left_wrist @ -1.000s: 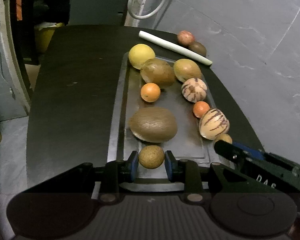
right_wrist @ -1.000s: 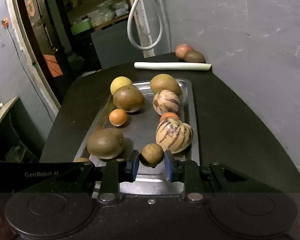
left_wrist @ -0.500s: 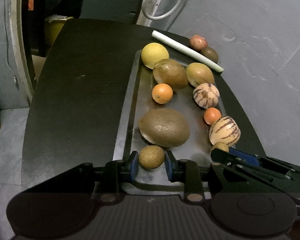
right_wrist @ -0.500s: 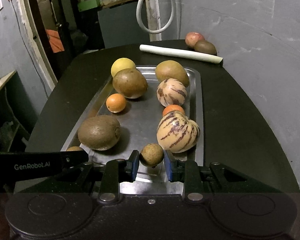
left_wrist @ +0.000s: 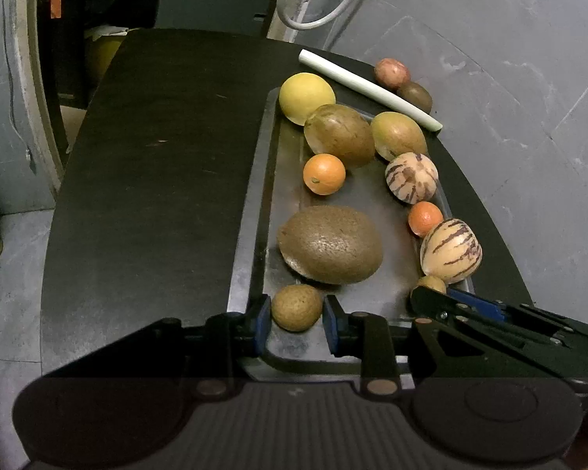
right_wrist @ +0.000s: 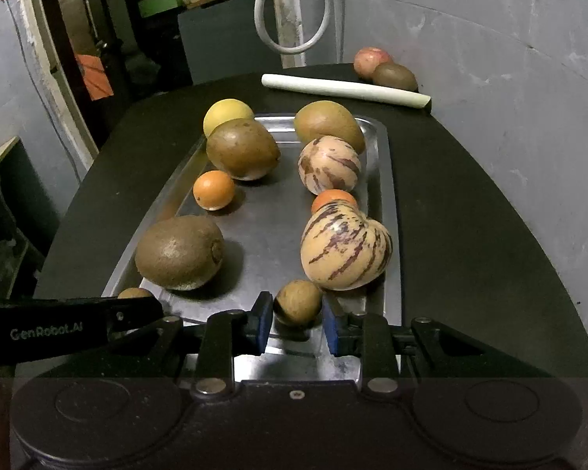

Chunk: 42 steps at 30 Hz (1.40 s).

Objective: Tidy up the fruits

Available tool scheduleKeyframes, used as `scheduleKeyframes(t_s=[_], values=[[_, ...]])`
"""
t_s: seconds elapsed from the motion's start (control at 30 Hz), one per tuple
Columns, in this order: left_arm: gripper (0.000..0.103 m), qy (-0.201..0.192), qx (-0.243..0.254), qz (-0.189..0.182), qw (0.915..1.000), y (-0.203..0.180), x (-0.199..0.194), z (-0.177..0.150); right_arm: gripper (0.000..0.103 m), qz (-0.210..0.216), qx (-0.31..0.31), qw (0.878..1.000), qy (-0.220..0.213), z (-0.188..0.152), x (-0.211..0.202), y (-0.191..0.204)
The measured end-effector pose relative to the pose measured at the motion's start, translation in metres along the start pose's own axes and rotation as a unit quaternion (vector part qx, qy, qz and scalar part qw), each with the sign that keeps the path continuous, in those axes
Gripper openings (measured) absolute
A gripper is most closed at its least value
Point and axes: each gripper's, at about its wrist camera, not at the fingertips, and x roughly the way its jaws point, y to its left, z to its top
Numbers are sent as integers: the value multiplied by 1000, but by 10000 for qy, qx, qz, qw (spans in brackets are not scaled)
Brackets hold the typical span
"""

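A steel tray [left_wrist: 254, 235] on a dark table holds several fruits. My left gripper [left_wrist: 297, 315] is shut on a small round brown fruit [left_wrist: 296, 305] over the tray's near left corner, just in front of a large brown kiwi-like fruit [left_wrist: 330, 243]. My right gripper [right_wrist: 298, 315] is shut on a second small brown fruit [right_wrist: 298, 300] low over the tray's [right_wrist: 388, 196] near end, beside a striped cream melon [right_wrist: 345, 246]. Each gripper shows at the edge of the other's view, its fruit half hidden.
The tray also carries two oranges [left_wrist: 324, 174] [left_wrist: 424, 218], another striped melon [left_wrist: 411, 177], a yellow fruit [left_wrist: 306, 98] and two green-brown fruits [left_wrist: 339, 135] [left_wrist: 399, 136]. Beyond it lie a pale stalk [left_wrist: 368, 88], a reddish fruit [left_wrist: 392, 73] and a kiwi [left_wrist: 415, 96]. A wall stands on the right.
My right gripper has sunk a little toward the tray's near end, still holding its fruit. The left gripper has barely shifted. Both grips are unchanged.
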Motion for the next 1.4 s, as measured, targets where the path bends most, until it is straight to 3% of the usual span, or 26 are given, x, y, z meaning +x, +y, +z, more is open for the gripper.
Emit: scheduleKeyframes(t_s=[0.47,0.77,0.9,1.2,1.4], values=[[33,43,28,-57,10000,2,-1,-1,34,-120,100,9999,48,-6,1,1],[56,-72,-11,-244,9997,2,-13,2,66,-164,12,9992,-369,-11,-18,8],[79,-285,-3,-136,9995,4,-23,4,86,-345,226,9975,-567,-14,-28,5],[101,-635,42,139,9979,9,-48,7,101,-664,508,9917,-981,-19,-48,3],[102,-845,189,457,9952,13,-67,1,102,-881,570,9856,-1328,-20,-66,7]])
